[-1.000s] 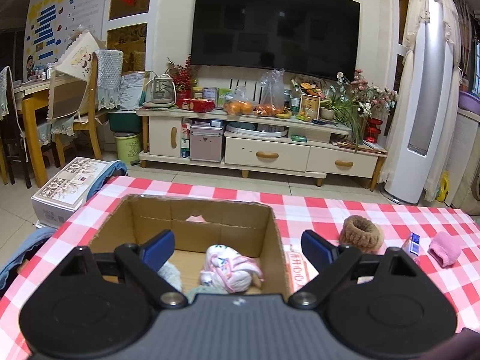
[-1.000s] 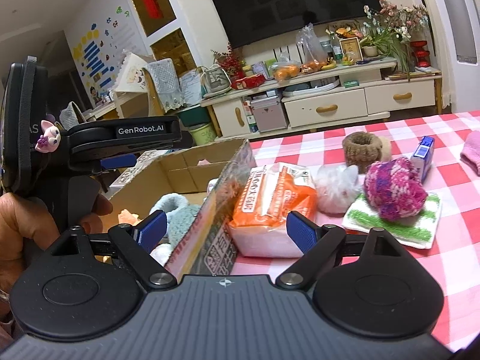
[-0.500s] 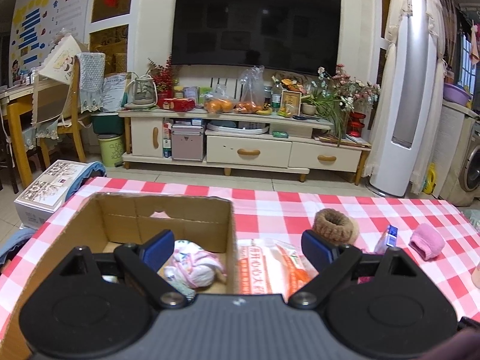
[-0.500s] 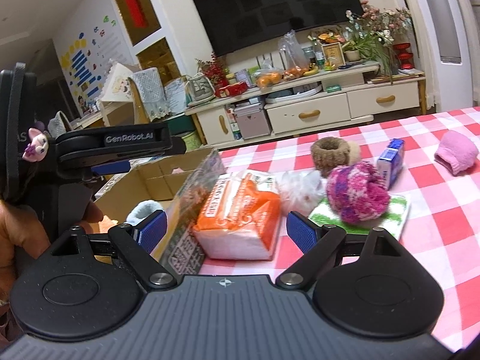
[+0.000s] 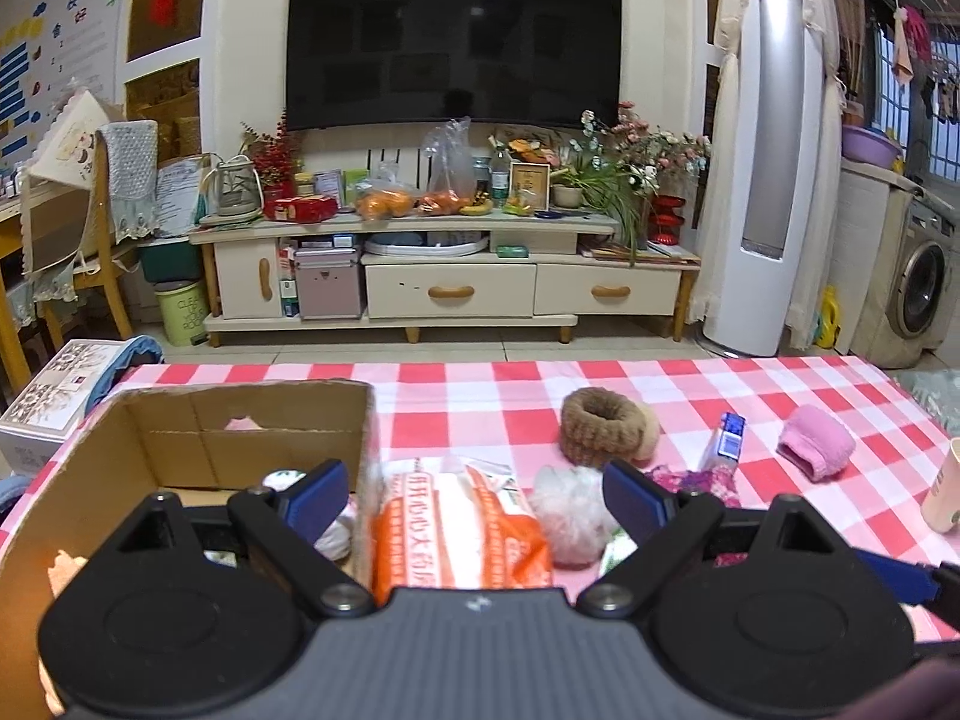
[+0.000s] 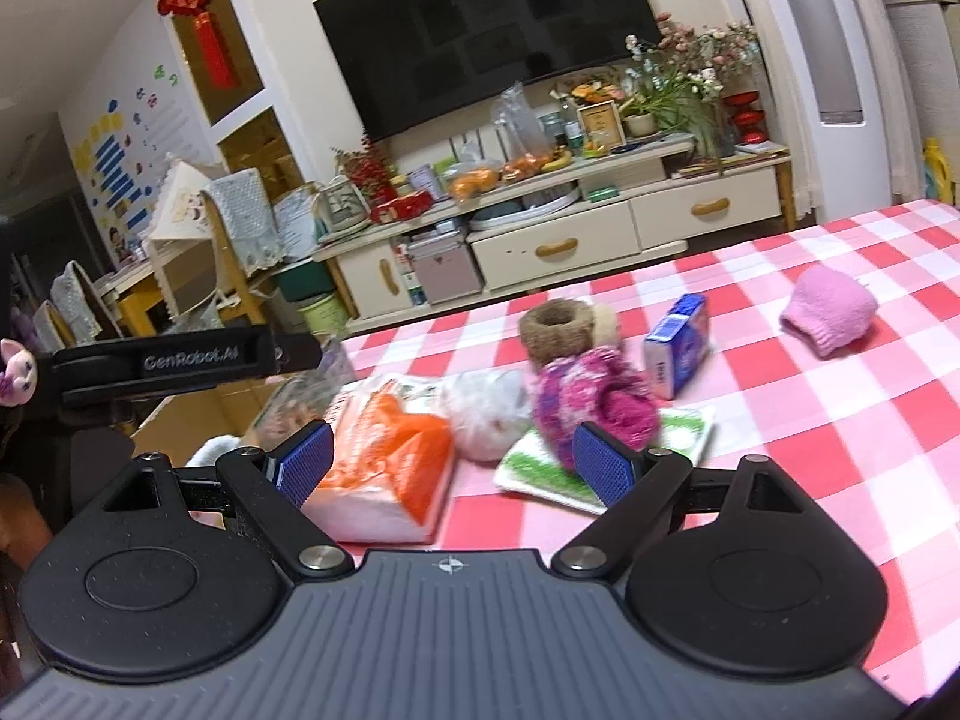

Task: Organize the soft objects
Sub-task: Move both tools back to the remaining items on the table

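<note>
**Soft objects: some boxed, most waiting on the checked cloth**

Soft objects lie in a loose row on the table (image 5: 492,384), and going left to right the first stop is the cardboard box (image 5: 198,420) at the left end, where a pale soft item or two shows inside, partly hidden behind the left gripper (image 5: 474,495). Its jaws stand wide with nothing between the pads. Just right of the box wall lies the orange-and-white pack (image 5: 456,528), then a whitish fluffy ball (image 5: 570,516) touching it. Behind these sits the brown knitted ring (image 5: 603,426), and a small blue carton (image 5: 729,441) stands beside it. Farthest right is the pink knit piece (image 5: 816,441), well apart from the rest.

The right gripper (image 6: 453,465) also gapes wide and empty, its view taking in the purple-pink yarn bundle (image 6: 591,402) resting on a green-and-white cloth (image 6: 684,438).

The step in hand looks like choosing the next pick. A good approach would be to take one item at a time, centre the open pads over the bulk of the fluffy ball or yarn bundle, and close gently enough not to snag the cloth beneath. The carton is probably not soft and may be best left.
</note>
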Motion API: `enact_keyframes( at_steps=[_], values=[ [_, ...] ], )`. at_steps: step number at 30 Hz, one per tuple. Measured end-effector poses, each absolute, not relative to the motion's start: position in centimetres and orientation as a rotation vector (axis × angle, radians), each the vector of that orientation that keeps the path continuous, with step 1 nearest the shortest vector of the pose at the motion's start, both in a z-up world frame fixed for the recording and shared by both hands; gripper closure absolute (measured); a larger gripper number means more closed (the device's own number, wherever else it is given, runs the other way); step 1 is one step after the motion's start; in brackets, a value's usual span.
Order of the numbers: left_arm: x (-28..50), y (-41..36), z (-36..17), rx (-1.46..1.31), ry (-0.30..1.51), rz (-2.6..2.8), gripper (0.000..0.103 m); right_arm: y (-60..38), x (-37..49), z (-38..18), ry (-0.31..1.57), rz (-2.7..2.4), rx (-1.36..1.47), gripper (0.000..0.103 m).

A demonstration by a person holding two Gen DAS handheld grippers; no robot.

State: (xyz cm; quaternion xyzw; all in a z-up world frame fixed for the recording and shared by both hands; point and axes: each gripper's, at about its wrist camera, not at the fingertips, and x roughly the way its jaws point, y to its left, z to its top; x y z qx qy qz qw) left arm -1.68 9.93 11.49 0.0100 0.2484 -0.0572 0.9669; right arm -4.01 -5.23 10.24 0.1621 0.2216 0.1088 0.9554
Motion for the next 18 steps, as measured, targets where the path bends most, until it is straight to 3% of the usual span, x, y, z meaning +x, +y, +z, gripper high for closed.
enact_keyframes(
  at_steps=[18],
  values=[
    [-1.4, 5.8, 10.0, 0.048, 0.557, -0.193, 0.011, -11.0, -4.3, 9.2, 0.402, 0.014, 0.374, 0.000]
  ],
)
